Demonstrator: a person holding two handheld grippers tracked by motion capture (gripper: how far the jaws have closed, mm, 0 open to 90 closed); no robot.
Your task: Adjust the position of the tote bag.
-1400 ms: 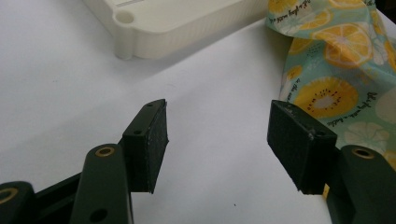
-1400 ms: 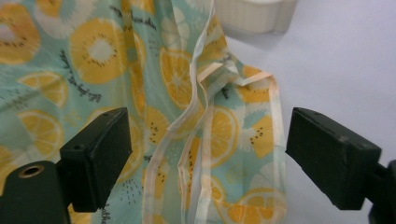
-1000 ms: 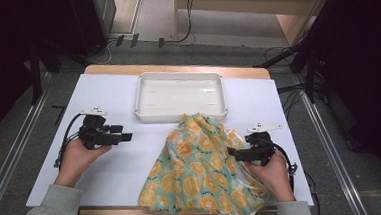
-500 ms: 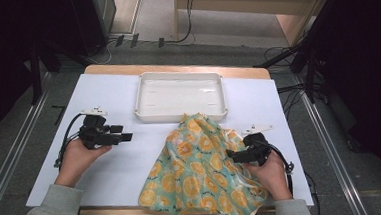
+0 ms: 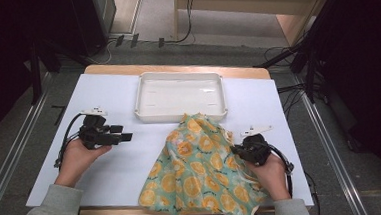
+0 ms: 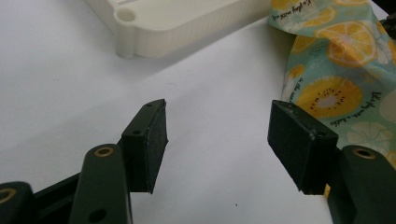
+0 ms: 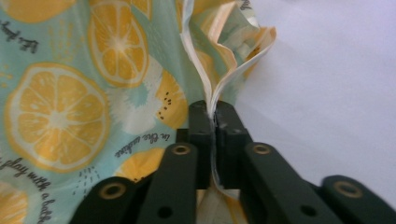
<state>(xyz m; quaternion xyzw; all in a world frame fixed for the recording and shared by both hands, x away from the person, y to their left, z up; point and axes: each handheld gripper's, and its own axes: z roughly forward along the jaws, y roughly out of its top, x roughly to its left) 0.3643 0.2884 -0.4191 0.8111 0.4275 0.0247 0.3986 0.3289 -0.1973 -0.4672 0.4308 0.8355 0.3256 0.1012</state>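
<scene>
White tabletop (image 5: 132,166): right claw (image 7: 212,123) has just closed on cloth's hem (image 7: 205,84); left claw (image 6: 219,140) gapes.

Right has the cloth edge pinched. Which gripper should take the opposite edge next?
Left, probably: the left gripper is open and holds nothing, pointing toward the citrus-print cloth; the right gripper is shut on its hem.

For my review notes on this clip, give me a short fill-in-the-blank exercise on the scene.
1. The right hand-held gripper is shut on the edge of the ___.
2. The fruit-print cloth shows slices of ___.
3. The left hand-held gripper has its jaws ___.
4. The white tray holds ___.

Missing words: cloth; lemon; open; nothing
</scene>
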